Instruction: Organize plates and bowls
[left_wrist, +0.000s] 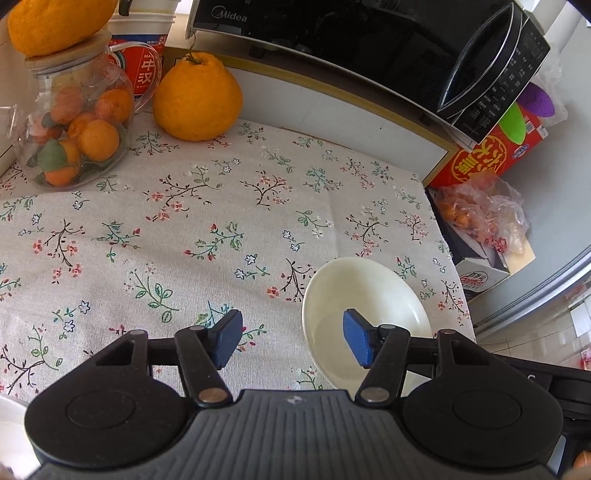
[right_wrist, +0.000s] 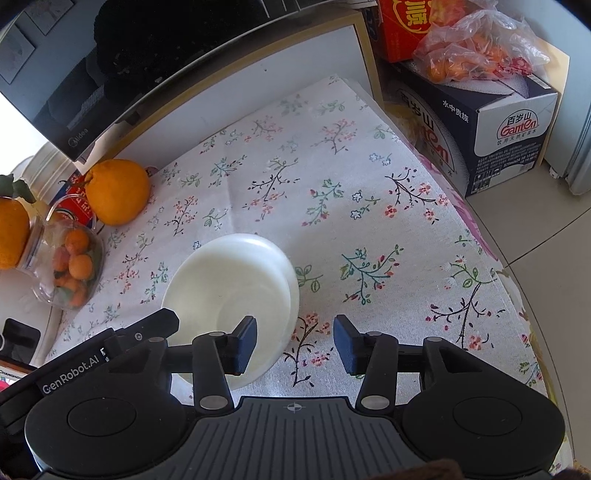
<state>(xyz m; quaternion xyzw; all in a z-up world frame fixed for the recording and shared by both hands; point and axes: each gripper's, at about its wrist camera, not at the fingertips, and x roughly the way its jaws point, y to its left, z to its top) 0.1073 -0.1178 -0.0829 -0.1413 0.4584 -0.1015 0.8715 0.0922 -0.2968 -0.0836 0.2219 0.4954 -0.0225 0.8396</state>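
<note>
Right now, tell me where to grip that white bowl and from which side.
Grip the rim of the white bowl. It sits upright and open, so its thin edge is free all round. The left gripper, jaws open, already straddles the near-left rim; come down from above there.

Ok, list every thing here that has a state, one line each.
White bowl: upright, empty, on the floral tablecloth.
Left gripper: open, holding nothing; one pad hangs over the bowl.
Right gripper: open, holding nothing, beside the bowl.
Glass jar: lid on, holds small oranges, a large citrus on top.
Microwave: door shut.
</note>
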